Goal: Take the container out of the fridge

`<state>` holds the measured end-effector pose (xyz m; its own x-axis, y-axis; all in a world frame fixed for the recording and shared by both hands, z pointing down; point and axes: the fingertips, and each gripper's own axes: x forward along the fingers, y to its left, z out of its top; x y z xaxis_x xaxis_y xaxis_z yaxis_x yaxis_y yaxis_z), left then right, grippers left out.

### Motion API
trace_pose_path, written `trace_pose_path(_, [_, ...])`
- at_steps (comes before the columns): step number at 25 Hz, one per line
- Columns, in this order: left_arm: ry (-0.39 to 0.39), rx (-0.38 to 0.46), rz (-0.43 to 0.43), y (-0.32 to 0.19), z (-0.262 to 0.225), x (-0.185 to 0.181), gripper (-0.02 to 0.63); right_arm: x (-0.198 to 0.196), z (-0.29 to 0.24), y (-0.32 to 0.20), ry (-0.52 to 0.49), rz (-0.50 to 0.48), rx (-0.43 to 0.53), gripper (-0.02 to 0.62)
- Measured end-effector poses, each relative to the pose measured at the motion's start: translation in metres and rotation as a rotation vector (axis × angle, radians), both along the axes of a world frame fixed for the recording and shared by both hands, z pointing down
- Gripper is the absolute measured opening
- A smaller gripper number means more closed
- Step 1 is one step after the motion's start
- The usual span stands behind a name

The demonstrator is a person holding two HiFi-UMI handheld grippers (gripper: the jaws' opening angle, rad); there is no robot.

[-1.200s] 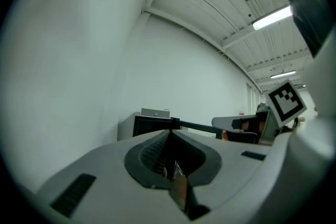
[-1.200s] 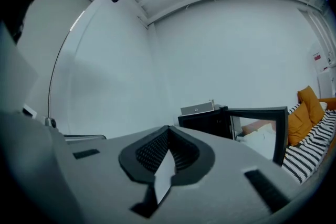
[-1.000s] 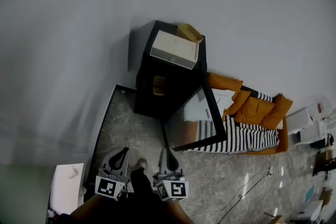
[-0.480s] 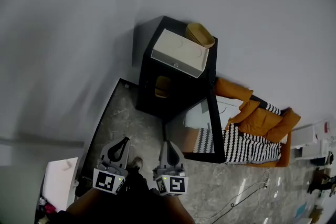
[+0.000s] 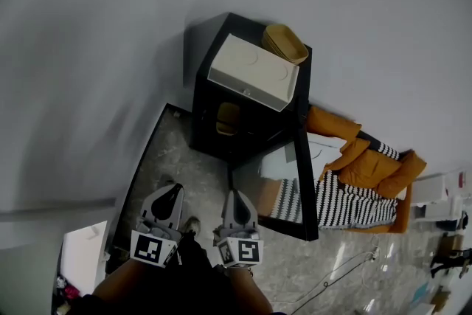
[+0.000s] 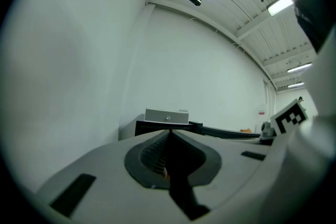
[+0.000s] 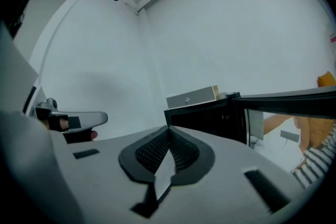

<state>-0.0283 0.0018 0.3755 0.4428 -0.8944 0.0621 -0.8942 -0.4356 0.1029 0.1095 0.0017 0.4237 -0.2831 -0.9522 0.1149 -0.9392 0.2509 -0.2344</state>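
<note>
Holding your left gripper (image 5: 172, 192) and right gripper (image 5: 234, 197) both closed and empty, you risked shoving the yellowish container (image 5: 227, 117), which sat inside the open black fridge (image 5: 212, 138) ahead, deeper in, or clipping the swung-out glass door (image 5: 279, 175), unless you opened them first.

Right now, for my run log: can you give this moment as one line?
left gripper: shut, empty | right gripper: shut, empty | fridge door: open | container: inside fridge, untouched

Dim, fisheye-warped edges, ceiling strip lights (image 6: 280, 4)
</note>
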Motion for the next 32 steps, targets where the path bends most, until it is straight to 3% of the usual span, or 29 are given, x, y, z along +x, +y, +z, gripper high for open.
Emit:
trace_pose_path(10, [0.028, -0.034, 0.061, -0.05, 0.024, 0.004, 0.008, 0.001, 0.045, -0.062, -0.066, 0.06, -0.043, 0.0])
trace_pose_path(13, [0.037, -0.109, 0.096, -0.061, 0.04, 0.007, 0.008, 0.003, 0.061, -0.081, -0.109, 0.079, -0.057, 0.0])
trace_pose_path(16, [0.035, -0.125, 0.109, -0.077, 0.047, 0.005, 0.008, 0.008, 0.081, -0.102, -0.142, 0.104, -0.074, 0.0])
trace_pose_path(32, [0.031, -0.192, 0.168, -0.125, 0.106, 0.009, 0.008, 0.046, 0.237, -0.181, -0.487, 0.273, -0.213, 0.0])
